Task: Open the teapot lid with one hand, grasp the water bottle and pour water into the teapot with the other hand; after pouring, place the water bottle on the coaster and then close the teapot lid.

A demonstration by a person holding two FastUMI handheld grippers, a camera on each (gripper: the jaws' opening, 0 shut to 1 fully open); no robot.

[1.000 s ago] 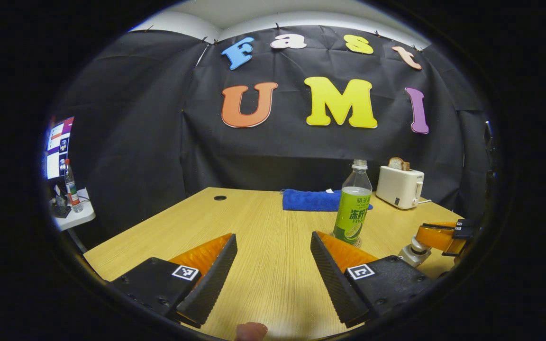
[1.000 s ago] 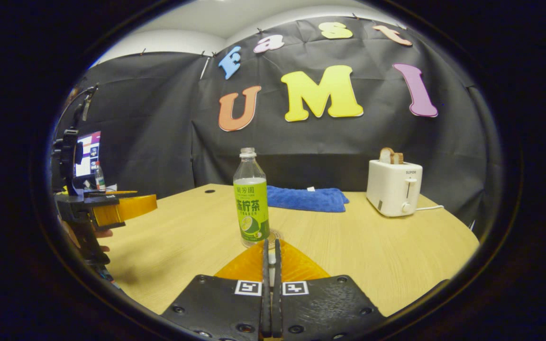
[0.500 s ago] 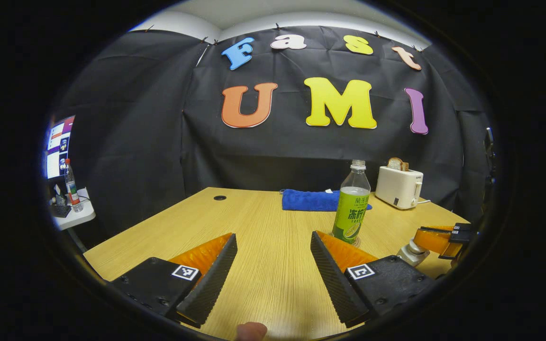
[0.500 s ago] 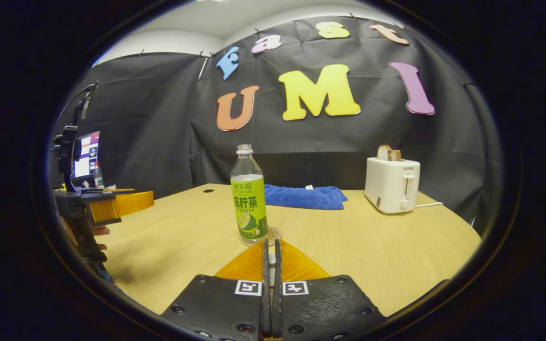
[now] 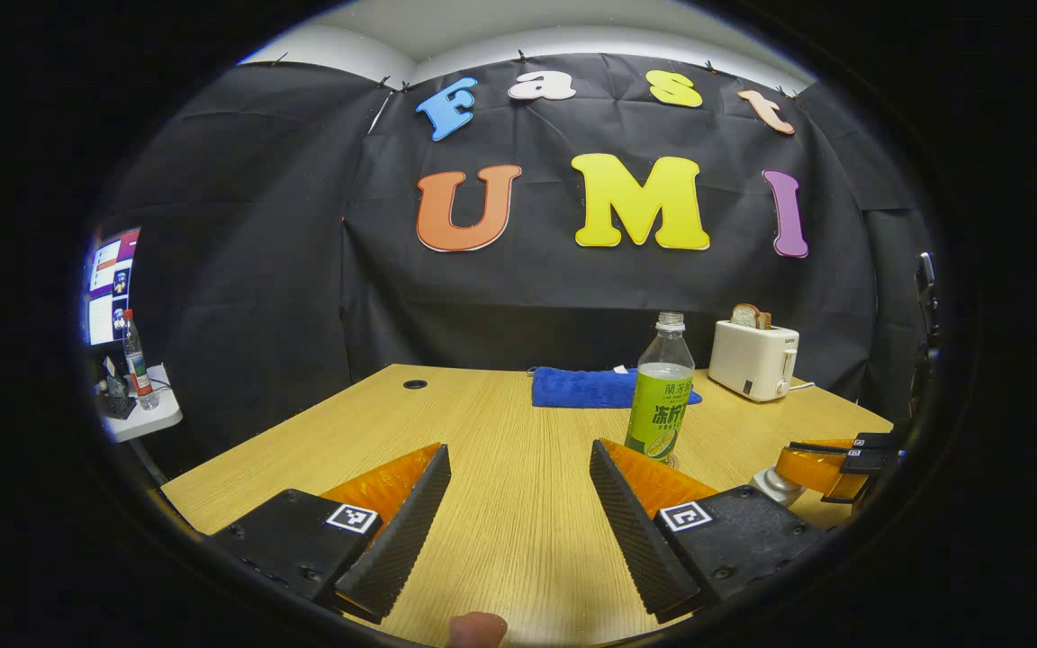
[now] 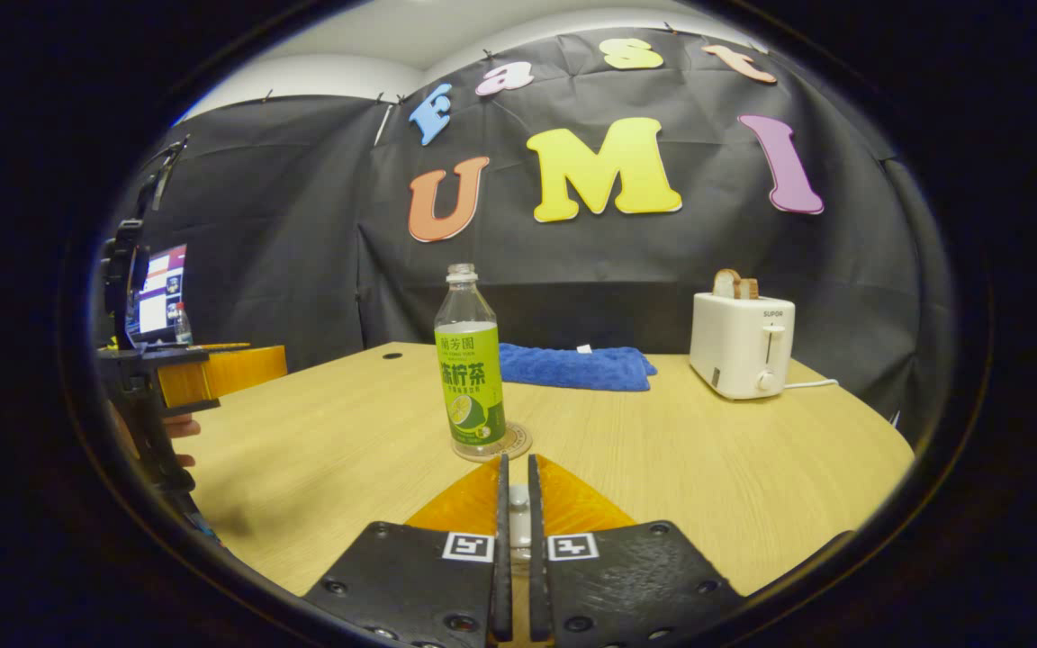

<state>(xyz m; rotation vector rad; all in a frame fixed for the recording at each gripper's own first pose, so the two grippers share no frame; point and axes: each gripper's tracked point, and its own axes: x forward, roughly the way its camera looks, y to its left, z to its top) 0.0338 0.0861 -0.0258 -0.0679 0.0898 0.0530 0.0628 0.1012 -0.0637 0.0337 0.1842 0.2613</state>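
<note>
Nearest in the right gripper view, the right tool [image 6: 516, 461] had its two fingers drawn almost together, leaving only a narrow slit. A small pale piece [image 6: 518, 522] sat in that slit, and whether the pads pressed on it could not be told. In the left gripper view the same pale piece hung just under that tool's tip, over the right edge of the desk [image 6: 707, 468]. It was probably the knob of the teapot lid, but the pot itself could not be made out. The left tool [image 5: 518, 450] had its fingers wide apart and empty, pointing along the desk from its near edge. Just beyond the right tool's tip, a little to its left, the water bottle [image 6: 469, 378] stood upright on the coaster [image 6: 514, 443], uncapped, with its long axis vertical. From the left tool the bottle lay ahead and to the right, well apart, so the right tool was clearly the nearer to both bottle and knob. With the bottle on its coaster, the lid seemed the only step left, and it would come down straight beneath the right tool. Toward the far edge lay a blue towel [image 6: 572, 367], and by the far right corner stood a toaster [image 6: 742, 346].
</note>
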